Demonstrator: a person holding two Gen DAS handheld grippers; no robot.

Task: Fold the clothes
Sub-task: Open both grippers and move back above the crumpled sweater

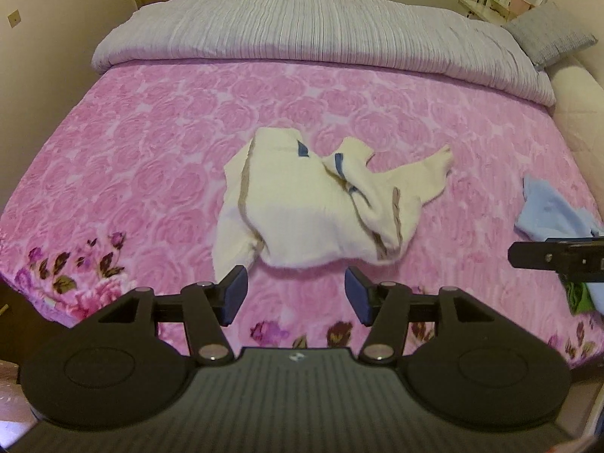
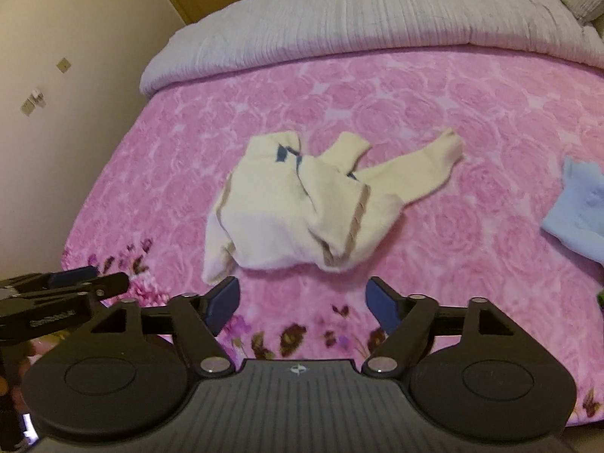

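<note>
Lighting: warm, dim indoor light, even across the bed [image 1: 158,143]; no glare; faint soft shadow under the near edge of the cream garment [image 1: 302,207]. Colour: yellowish cast on walls. Distortion: strong fisheye bowing, bed edges curved, dark vignette in frame corners. Sharpness: left wrist view fairly crisp; right wrist view softer, cream garment [image 2: 294,204] and bed's near-edge flowers smeared.

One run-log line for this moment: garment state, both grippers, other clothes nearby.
cream garment: crumpled on pink bedspread, unfolded | left gripper: open, empty | right gripper: open, empty | light blue garment: at bed's right side
</note>
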